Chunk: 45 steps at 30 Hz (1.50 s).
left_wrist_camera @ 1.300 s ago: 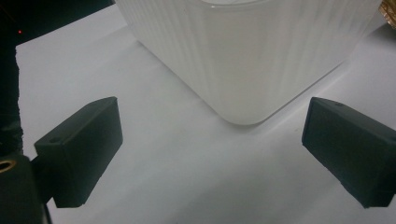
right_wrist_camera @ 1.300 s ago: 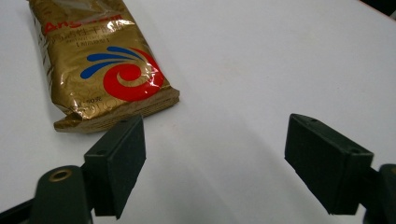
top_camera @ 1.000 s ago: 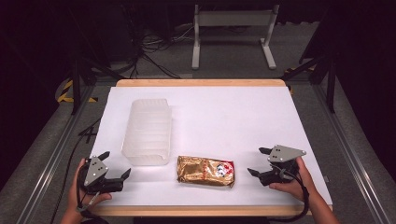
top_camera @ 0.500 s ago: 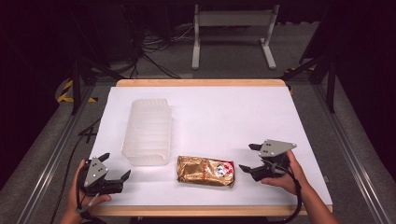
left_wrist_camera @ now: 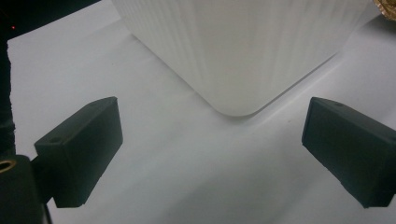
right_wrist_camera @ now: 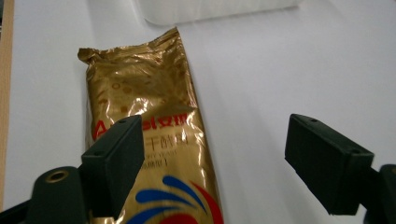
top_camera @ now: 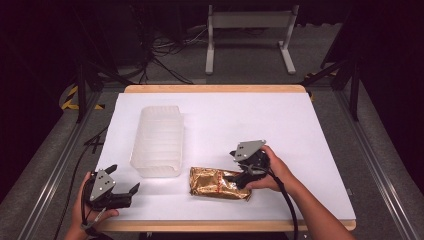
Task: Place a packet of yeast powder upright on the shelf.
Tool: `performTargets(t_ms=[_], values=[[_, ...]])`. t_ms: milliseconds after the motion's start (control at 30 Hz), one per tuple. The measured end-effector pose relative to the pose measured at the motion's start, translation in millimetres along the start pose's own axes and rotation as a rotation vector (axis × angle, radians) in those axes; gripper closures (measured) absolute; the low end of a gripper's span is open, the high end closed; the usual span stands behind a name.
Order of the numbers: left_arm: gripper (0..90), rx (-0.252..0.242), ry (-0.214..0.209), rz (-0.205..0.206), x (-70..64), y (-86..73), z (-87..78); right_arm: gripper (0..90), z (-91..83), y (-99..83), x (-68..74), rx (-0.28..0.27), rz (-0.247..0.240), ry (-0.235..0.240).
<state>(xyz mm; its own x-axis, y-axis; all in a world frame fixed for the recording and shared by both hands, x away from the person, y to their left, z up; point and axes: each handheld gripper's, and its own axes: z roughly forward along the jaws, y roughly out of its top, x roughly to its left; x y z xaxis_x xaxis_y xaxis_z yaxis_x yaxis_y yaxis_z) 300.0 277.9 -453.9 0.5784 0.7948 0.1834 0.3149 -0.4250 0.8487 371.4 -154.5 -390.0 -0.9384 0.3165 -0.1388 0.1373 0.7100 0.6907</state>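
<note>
From the high view, the shiny gold foil snack packet (top_camera: pixel 220 183) lies flat on the white-covered desk (top_camera: pixel 300 130), at 5 o'clock from the translucent ribbed plastic tub (top_camera: pixel 157 140). The right hand-held gripper (top_camera: pixel 239 178) sits at its right end, jaws spread wide. The right gripper view adds red Chinese lettering and a blue-red swirl, partly blocked by a jaw, so unreadable. The left hand-held gripper (top_camera: pixel 122 181) is open too, facing the tub's corner.
</note>
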Motion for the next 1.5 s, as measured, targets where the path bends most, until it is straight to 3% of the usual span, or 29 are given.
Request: performTargets(t_ms=[300, 467, 600, 733, 1033, 1067, 1133, 1200, 1267, 1300, 1333, 1433, 1500], values=[[6.0, 0.000, -0.001, 0.000, -0.1, -0.4, -0.4, 20.0, 36.9, 24.0, -0.9, 0.050, -0.024, 0.109], [6.0, 0.001, -0.003, -0.001, 0.2, -0.7, -0.4, 18.4, 61.1, 40.5, 1.5, 0.104, -0.034, 0.175], [6.0, 0.000, -0.005, 0.000, 0.3, -0.9, -0.6, 18.4, 70.0, 47.5, 2.7, 0.120, -0.043, 0.186], [6.0, -0.002, -0.006, 0.001, 0.6, -1.1, -1.2, 19.5, 87.1, 54.9, 4.5, 0.171, -0.059, 0.223], [6.0, 0.001, -0.010, 0.001, 0.6, -1.2, -0.2, 19.1, 103.7, 56.9, -1.3, 0.240, -0.027, 0.293], [6.0, 0.000, -0.011, 0.001, 0.5, -1.1, -0.2, 25.2, 106.0, 58.9, -0.8, 0.260, -0.035, 0.302], [6.0, 0.001, -0.012, 0.002, 0.3, -1.1, -0.2, 28.3, 109.5, 61.0, 1.2, 0.284, -0.044, 0.319], [6.0, 0.003, -0.012, 0.000, 0.3, -1.3, -0.5, 38.3, 110.0, 63.0, 2.2, 0.285, -0.059, 0.315], [6.0, 0.003, -0.012, -0.001, 0.4, -1.4, -0.5, 41.1, 109.5, 64.0, 3.2, 0.286, -0.072, 0.326], [6.0, 0.004, -0.013, -0.001, 0.6, -1.6, -0.2, 57.2, 108.4, 64.4, 3.8, 0.284, -0.078, 0.323], [6.0, 0.004, -0.013, -0.001, 0.6, -1.6, -0.2, 65.1, 107.3, 64.2, 4.5, 0.277, -0.082, 0.317], [5.9, 0.006, -0.014, 0.003, 0.4, -1.5, 0.0, 81.9, 103.0, 63.3, 4.2, 0.263, -0.094, 0.282], [6.0, 0.005, -0.014, 0.004, 0.4, -1.4, -0.1, 84.7, 101.9, 63.1, 3.2, 0.254, -0.091, 0.271]])
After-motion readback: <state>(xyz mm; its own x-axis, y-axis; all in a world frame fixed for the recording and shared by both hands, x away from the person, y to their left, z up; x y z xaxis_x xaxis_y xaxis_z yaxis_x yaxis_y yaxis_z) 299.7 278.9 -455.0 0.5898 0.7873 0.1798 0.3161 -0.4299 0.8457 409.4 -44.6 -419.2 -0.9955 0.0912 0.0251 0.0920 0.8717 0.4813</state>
